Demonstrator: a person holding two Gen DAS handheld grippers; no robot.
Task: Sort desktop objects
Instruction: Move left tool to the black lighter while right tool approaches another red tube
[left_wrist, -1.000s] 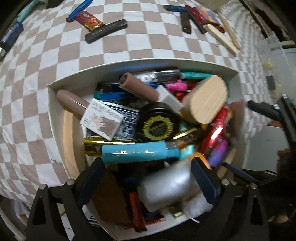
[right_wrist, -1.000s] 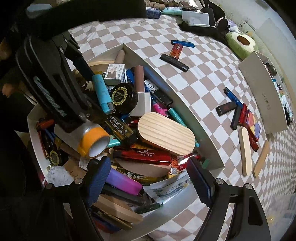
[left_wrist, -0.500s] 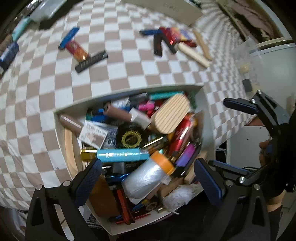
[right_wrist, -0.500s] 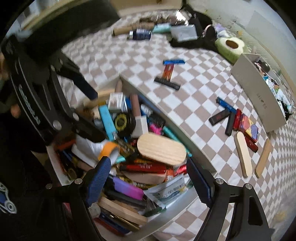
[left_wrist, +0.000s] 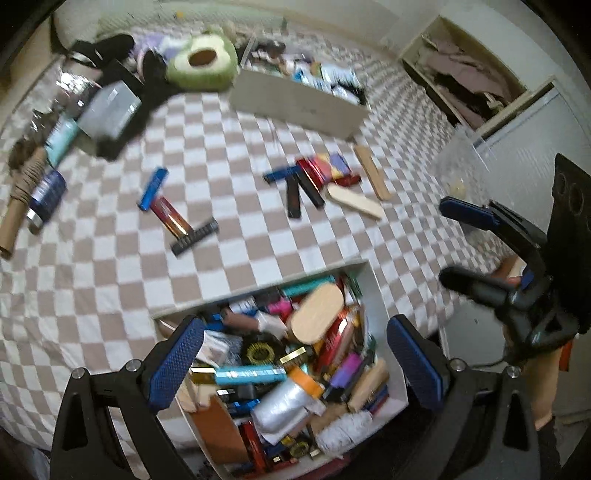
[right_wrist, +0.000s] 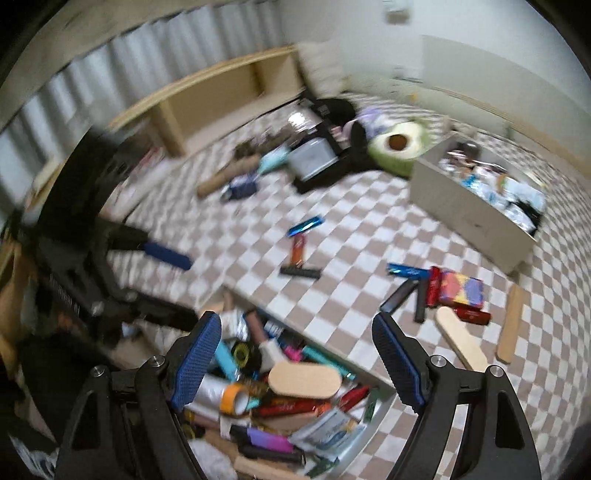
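1. Left gripper (left_wrist: 291, 363) spread wide, nothing between the blue pads (left_wrist: 177, 362); raised above the near white box (left_wrist: 369, 273), pointing steeply down at it.
2. Right gripper (right_wrist: 295, 360) also spread wide and empty, hanging over the same box's (right_wrist: 373, 380) far rim; seen from the left wrist view (left_wrist: 469, 247) off the box's right side, clear of the contents.
3. Box crammed with small things: oval wooden piece (left_wrist: 317, 314) on top near the far right corner, teal tube (left_wrist: 251, 374) lying crosswise just below the left gripper's line, tape roll with orange core (left_wrist: 291, 395) nearest the left gripper, purple item (left_wrist: 349, 369) to the right of it.
4. In the right wrist view, the oval wooden piece (right_wrist: 304, 380) and the tape roll (right_wrist: 225, 397) framed between the pads but well below them, untouched.
5. On the checkered cloth (left_wrist: 229, 110) beyond the box, well apart from both grippers: blue bar (left_wrist: 153, 188), red packet (left_wrist: 171, 221) and black comb-like strip (left_wrist: 194, 242) in one cluster.
6. Farther right, a second cluster: dark sticks (left_wrist: 301, 190), red and multicoloured packs (left_wrist: 328, 170), two wooden sticks (left_wrist: 356, 201).
7. Far white box (left_wrist: 295, 103) with mixed items and an avocado plush (left_wrist: 201, 62) at the far edge, blurred.
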